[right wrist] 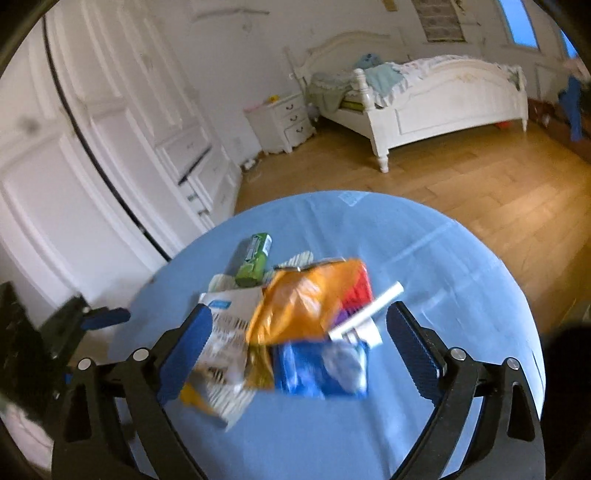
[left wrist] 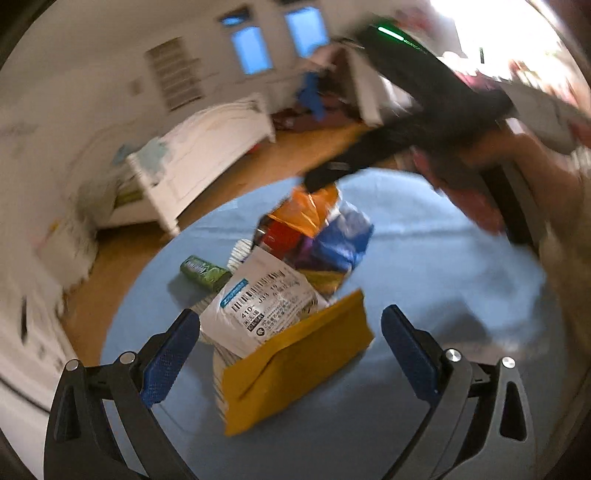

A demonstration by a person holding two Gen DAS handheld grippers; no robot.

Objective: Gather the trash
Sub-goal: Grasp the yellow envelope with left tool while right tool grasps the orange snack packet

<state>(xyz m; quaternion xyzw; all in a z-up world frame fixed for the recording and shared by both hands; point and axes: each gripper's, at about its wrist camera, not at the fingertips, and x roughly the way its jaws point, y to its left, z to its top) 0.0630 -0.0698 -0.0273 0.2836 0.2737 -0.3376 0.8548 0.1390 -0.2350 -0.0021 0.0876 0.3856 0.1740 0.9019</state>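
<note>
In the left wrist view, the left gripper (left wrist: 290, 354) is spread wide and empty above a round blue-clothed counter (left wrist: 424, 266), whose far edge meets wood floor (left wrist: 236, 177). A yellow envelope (left wrist: 295, 369) and a white labelled mailer (left wrist: 266, 295) lie between the fingers. In the right wrist view, the right gripper (right wrist: 299, 339) is spread wide and empty over the heap: a crinkled orange wrapper (right wrist: 303, 302), a blue packet (right wrist: 321, 369) and a green tube (right wrist: 255, 258) set farther back.

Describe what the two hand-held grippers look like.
Both match: the left hand-held gripper and right hand-held gripper have black linkage arms with silver pivot bolts and flat blue textured finger pads. The right one's black body carries a green light strip.
</note>
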